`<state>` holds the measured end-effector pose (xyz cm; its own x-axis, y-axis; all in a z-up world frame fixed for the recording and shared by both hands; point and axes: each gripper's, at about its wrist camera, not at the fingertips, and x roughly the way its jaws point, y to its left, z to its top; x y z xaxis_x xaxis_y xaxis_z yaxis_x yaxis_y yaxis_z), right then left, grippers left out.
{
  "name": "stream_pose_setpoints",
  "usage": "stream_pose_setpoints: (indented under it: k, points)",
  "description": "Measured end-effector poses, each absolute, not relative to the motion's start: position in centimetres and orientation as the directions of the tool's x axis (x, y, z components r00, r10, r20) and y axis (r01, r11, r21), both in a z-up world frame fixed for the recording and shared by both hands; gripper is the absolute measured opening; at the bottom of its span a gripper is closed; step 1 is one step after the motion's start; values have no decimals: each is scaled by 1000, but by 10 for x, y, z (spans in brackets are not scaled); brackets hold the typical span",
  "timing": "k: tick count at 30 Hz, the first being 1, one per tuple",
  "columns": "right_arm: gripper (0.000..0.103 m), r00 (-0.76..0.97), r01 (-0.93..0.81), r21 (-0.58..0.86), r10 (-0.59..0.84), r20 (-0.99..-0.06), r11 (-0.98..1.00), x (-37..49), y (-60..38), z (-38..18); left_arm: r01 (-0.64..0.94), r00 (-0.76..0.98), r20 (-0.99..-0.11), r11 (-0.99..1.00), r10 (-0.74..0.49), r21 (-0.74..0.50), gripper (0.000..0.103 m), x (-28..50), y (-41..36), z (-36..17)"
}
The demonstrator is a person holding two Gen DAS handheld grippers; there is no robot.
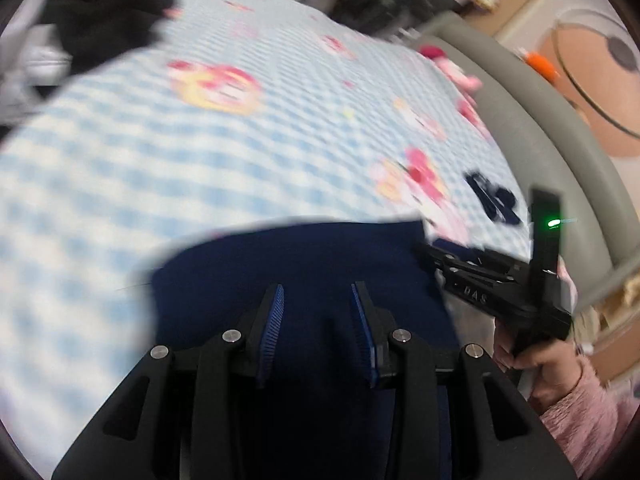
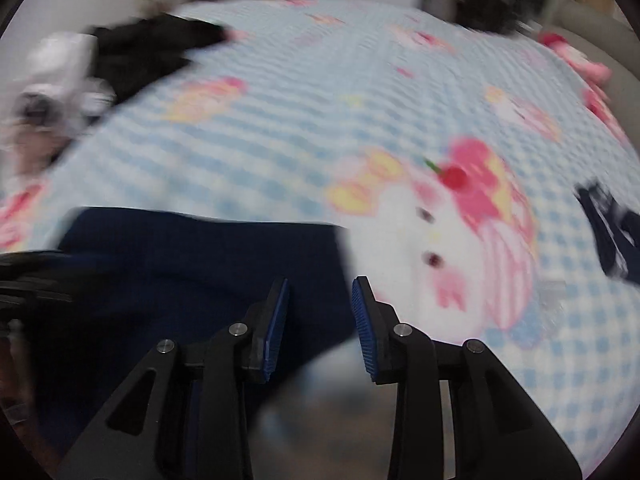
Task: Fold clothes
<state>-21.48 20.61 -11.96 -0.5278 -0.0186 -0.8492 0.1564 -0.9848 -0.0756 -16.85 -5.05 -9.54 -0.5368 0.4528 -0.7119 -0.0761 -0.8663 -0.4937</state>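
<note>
1. two grippers work over a bed covered in a blue-and-white checked sheet printed with pink cartoon figures; both views are blurred.
2. left wrist view: the left gripper sits low in the frame, its blue-padded jaws apart, with nothing pinched between the pads.
3. a navy garment fills the lower centre of that view, lying under and beyond the jaws on the near part of the sheet.
4. at the right edge, a hand in a pink fuzzy sleeve holds the right gripper's black body, with a green light lit on it.
5. right wrist view: the right gripper has its jaws apart and unclamped; the navy garment's right edge runs down between them.
6. a small navy piece lies well apart at the right edge.
7. a black garment lies at the upper left, on the far side of the bed.
</note>
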Motion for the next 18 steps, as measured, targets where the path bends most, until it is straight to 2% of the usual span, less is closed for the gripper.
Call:
stream_pose_setpoints:
  k: [2, 3, 5, 8, 11, 14, 15, 16, 17, 18]
  points:
    - [35, -527, 71, -39, -5, -850, -997, -216, 225, -120, 3, -543, -730, -869, 415, -496, 40, -163, -80, -102]
    - [40, -546, 45, -64, 29, -837, -997, -214, 226, -116, 40, -540, -741, -868, 399, -496, 40, -161, -93, -107]
    - [43, -602, 32, -114, 72, -795, -993, -206, 223, -104, 81, -533, -741, -847, 409, -525, 40, -161, -112, -114]
    - [46, -567, 112, 73, -124, -815, -991, -208, 226, -98, 61, -518, -664, -751, 539, -658, 40, -165, -124, -122]
    - [47, -417, 129, 262, -292, -861, -956, -224, 228, -119, 49, -489, -666, -745, 563, -665, 40, -169, -115, -131]
    - [53, -353, 158, 285, -324, -878, -945, -233, 222, -141, 40, -427, -680, -738, 596, -673, 40, -178, -100, -147]
    - [51, -354, 164, 282, -323, -878, -945, -233, 219, -143, 39, -420, -692, -751, 587, -660, 37, -181, -96, -148]
    - [40, -358, 170, 279, -323, -876, -945, -233, 217, -144, 18, -424, -702, -770, 572, -638, 33, -183, -90, -143]
    - [31, -375, 178, 274, -323, -869, -945, -234, 216, -140, -11, -435, -702, -783, 564, -622, 21, -185, -85, -136]
    - [17, -393, 188, 271, -325, -860, -944, -234, 214, -135, -35, -448, -694, -787, 563, -616, 17, -186, -82, -129]
